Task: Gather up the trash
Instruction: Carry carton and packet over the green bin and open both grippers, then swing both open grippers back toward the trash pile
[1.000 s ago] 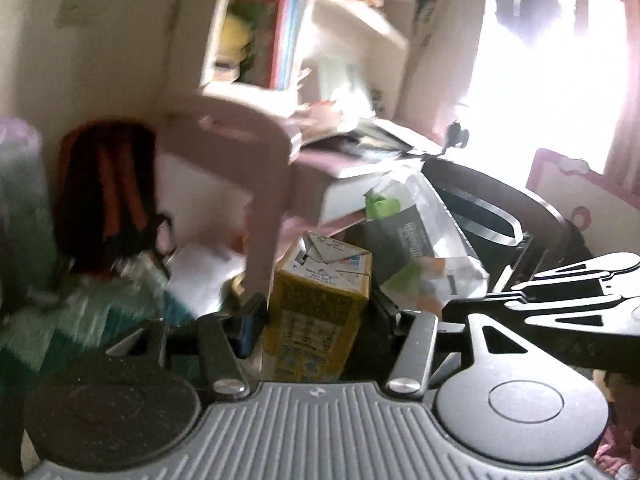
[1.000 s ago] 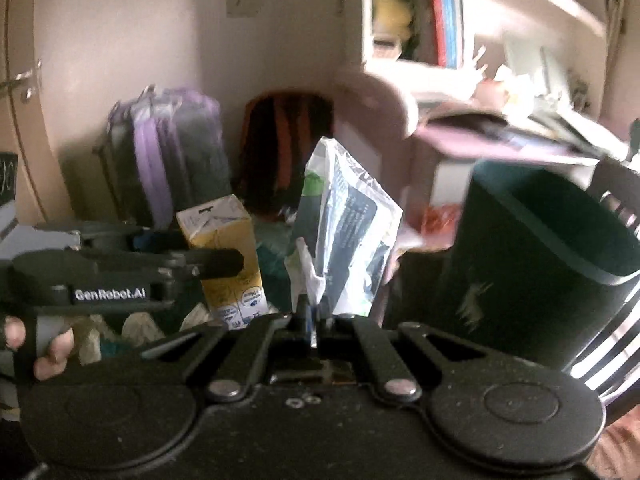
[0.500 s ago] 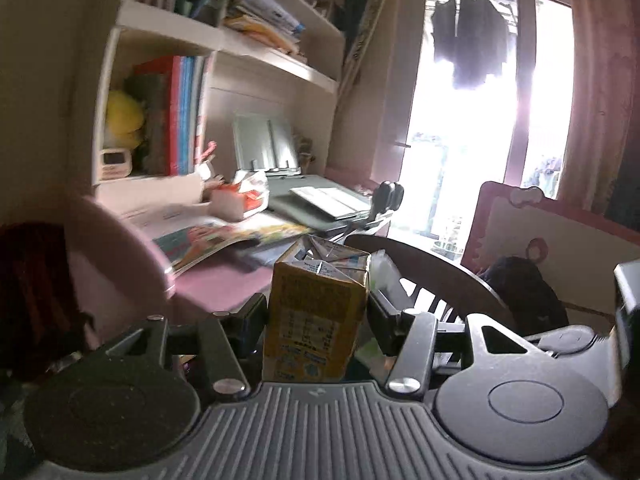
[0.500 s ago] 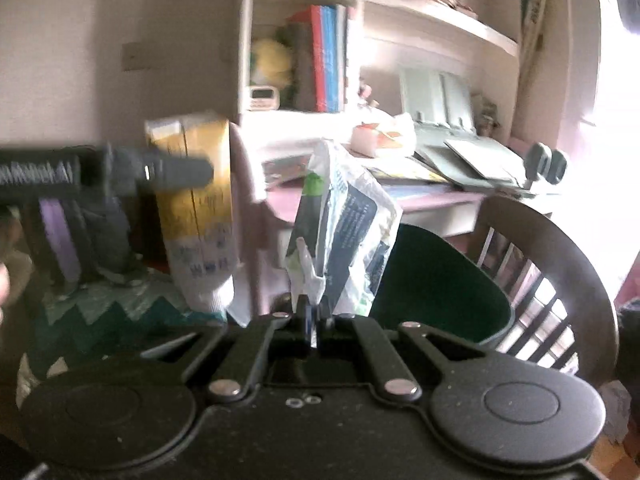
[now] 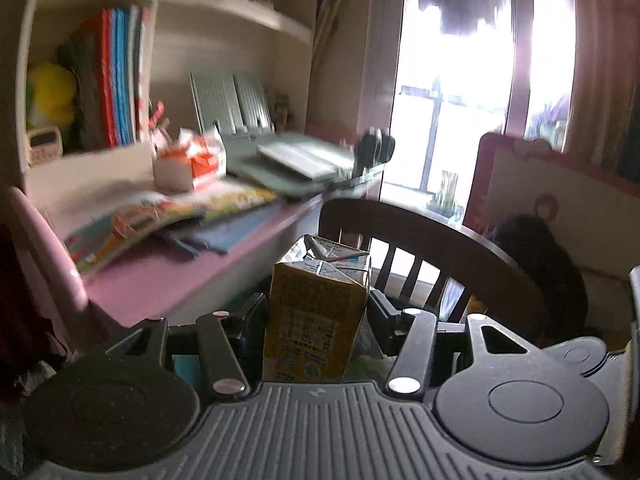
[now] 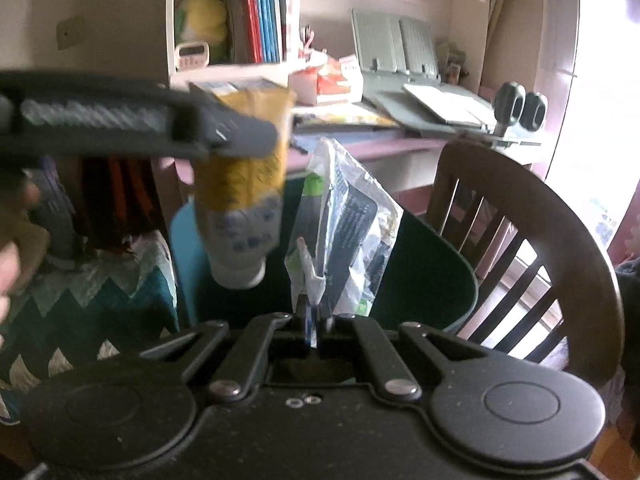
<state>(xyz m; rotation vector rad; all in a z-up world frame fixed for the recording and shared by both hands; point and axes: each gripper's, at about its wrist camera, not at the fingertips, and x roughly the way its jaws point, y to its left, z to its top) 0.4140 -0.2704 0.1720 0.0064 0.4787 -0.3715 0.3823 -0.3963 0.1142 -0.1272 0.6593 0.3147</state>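
Observation:
My left gripper [image 5: 316, 308] is shut on a yellow drink carton [image 5: 316, 312], held upright. In the right wrist view the same carton [image 6: 244, 184] hangs from the left gripper [image 6: 240, 136] above the near left rim of a dark green trash bin [image 6: 432, 272]. My right gripper [image 6: 314, 312] is shut on a crinkled clear plastic wrapper [image 6: 348, 232] with dark print, which stands up over the bin's mouth.
A dark wooden chair [image 6: 540, 240] stands just right of the bin, and it also shows in the left wrist view [image 5: 432, 248]. A pink desk [image 5: 168, 272] with books and papers lies behind. A zigzag blanket [image 6: 92, 296] is at the left. A bright window [image 5: 460, 112] is at the right.
Both grippers rose and swung right, from the backpacks by the wall toward the desk. The carton now hangs over the bin's rim; the wrapper stays gripped.

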